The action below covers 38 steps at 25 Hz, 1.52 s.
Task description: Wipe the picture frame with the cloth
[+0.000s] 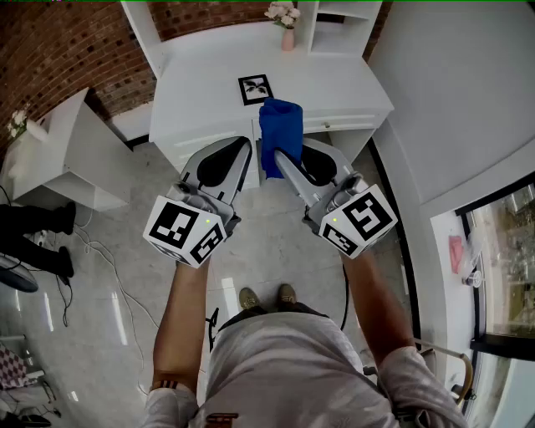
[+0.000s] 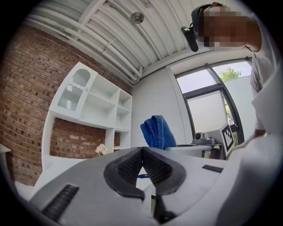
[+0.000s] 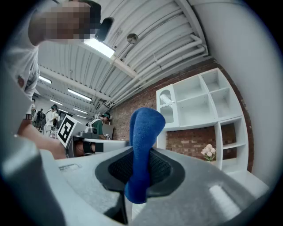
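A blue cloth [image 1: 278,132] is pinched in my right gripper [image 1: 277,158], which is shut on it; the cloth [image 3: 142,145] stands up between the dark pads in the right gripper view. My left gripper [image 1: 247,149] is shut with nothing in it, its pads pressed together [image 2: 142,152]. From the left gripper view the cloth [image 2: 156,131] shows to the right. A small black picture frame [image 1: 255,89] with a leaf print lies flat on the white desk [image 1: 201,75], just beyond the cloth. Both grippers hover before the desk's front edge, over the floor.
A pink vase of flowers [image 1: 287,25] stands at the back of the desk beside white shelves [image 1: 338,25]. A low white cabinet [image 1: 67,146] is at the left. Cables [image 1: 100,259] trail on the glossy floor. A window wall runs along the right.
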Tool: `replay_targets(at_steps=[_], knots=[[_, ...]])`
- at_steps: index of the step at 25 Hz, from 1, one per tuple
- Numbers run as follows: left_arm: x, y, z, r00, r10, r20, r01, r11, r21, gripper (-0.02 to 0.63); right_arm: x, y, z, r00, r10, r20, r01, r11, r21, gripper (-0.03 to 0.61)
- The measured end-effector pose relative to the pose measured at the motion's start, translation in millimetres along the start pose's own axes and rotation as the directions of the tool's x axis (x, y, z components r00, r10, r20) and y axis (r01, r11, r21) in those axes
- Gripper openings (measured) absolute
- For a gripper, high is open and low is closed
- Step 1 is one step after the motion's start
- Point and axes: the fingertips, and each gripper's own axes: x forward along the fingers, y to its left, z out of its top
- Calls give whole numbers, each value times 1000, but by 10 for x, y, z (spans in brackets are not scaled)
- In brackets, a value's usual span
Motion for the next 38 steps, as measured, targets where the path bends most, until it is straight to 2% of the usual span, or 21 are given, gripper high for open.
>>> replay_targets(at_steps=[16,23,30,38], knots=[[227,-41,-160,996,86,-26,-85,996,37,0,-286,-366,-130,1000,23,14,-24,999,26,66],[361,125,-282,991,133,-18,-133,991,30,0,-228,-604,-284,999,38,-6,-37,999,37,66],[657,598,-360,991,135,-4,-135,991,20,0,158,-935,-449,999,32,-24,-31,999,30,66],[1106,1610,-532,993,115,-20,-115,993,23,0,1064,-1452,-649,998,8,-59,-7,1000,22,66]])
